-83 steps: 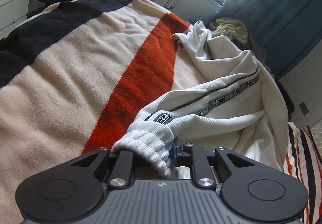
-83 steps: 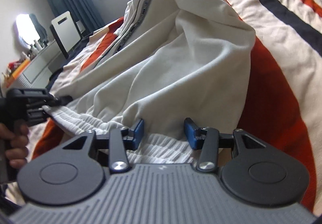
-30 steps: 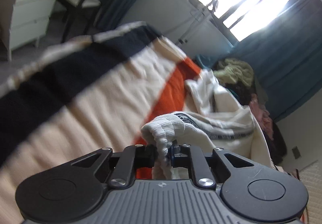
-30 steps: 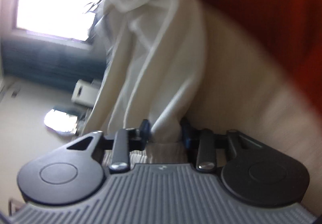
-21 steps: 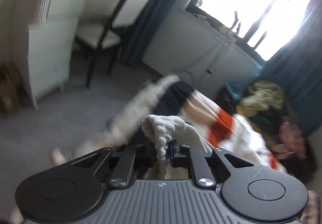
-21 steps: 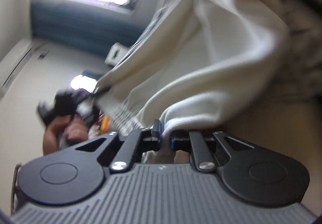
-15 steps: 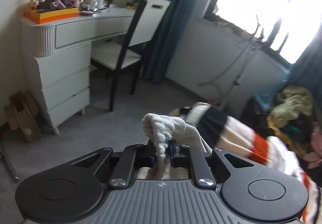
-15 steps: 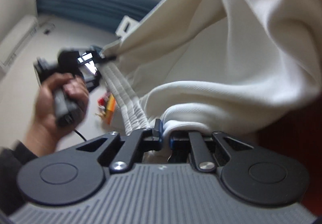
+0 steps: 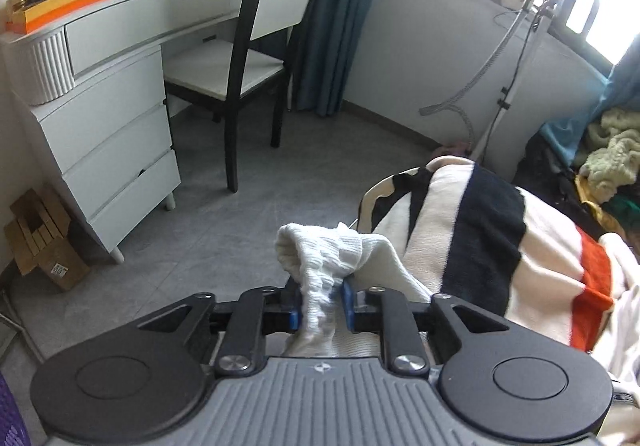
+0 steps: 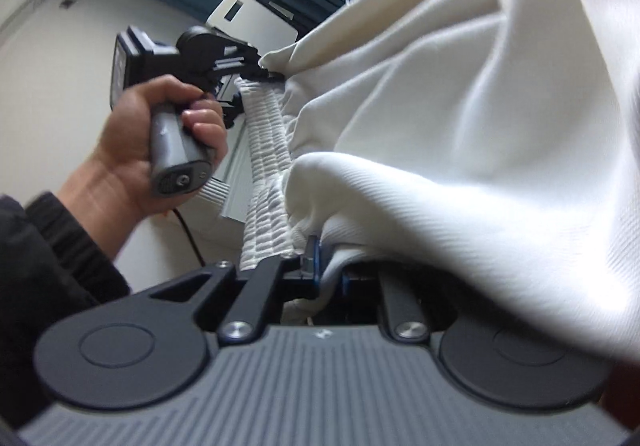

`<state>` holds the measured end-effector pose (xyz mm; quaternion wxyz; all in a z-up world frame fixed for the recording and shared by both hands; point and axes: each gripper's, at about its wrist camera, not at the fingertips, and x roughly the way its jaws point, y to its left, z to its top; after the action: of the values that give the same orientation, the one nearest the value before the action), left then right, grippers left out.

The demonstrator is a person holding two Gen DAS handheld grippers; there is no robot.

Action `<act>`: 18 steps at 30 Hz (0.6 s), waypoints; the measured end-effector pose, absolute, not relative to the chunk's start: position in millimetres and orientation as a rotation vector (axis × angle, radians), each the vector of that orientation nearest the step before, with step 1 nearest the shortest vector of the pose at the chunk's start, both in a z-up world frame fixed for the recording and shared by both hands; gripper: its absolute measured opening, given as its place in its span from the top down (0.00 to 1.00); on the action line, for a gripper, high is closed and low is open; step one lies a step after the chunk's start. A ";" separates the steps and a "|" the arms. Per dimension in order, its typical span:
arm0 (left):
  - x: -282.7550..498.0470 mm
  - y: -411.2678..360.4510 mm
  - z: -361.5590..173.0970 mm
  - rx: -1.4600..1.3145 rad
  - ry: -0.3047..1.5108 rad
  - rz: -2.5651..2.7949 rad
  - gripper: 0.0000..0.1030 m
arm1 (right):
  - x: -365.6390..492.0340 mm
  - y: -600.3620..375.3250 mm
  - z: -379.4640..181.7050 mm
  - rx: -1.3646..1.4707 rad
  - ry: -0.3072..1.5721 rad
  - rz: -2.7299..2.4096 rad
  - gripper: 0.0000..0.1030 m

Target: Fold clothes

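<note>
White sweatshirt (image 10: 460, 133) hangs stretched between both grippers, above the striped blanket (image 9: 492, 242). Left gripper (image 9: 322, 304) has the ribbed hem (image 9: 320, 266) between its blue pads; its jaws are opening, but the cloth still touches both. Right gripper (image 10: 328, 272) pinches a fold of fabric, jaws opening slightly. Cloth covers its right finger, and the garment's far part is cut off. Left hand (image 10: 160, 141) grips its handle.
</note>
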<state>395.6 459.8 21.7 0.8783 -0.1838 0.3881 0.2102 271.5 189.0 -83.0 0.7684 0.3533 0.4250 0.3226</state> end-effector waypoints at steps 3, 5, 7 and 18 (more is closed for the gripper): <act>375.8 452.2 37.1 -0.387 0.820 0.405 0.43 | 253.3 193.7 -73.5 0.661 0.959 0.678 0.77; 353.6 439.1 52.2 -0.380 0.791 0.384 0.29 | 233.3 191.6 -64.6 0.593 0.965 0.661 0.71; 329.7 422.8 67.7 -0.365 0.757 0.366 0.23 | 209.6 184.3 -59.0 0.553 0.956 0.654 0.60; 178.9 280.0 146.6 -0.297 0.599 0.228 0.18 | 145.3 126.2 -0.7 0.367 0.755 0.658 0.14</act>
<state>178.9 280.0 146.6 0.9382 -0.1456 0.2934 0.1117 145.3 126.2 -0.7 0.8611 0.1749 0.3600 0.3135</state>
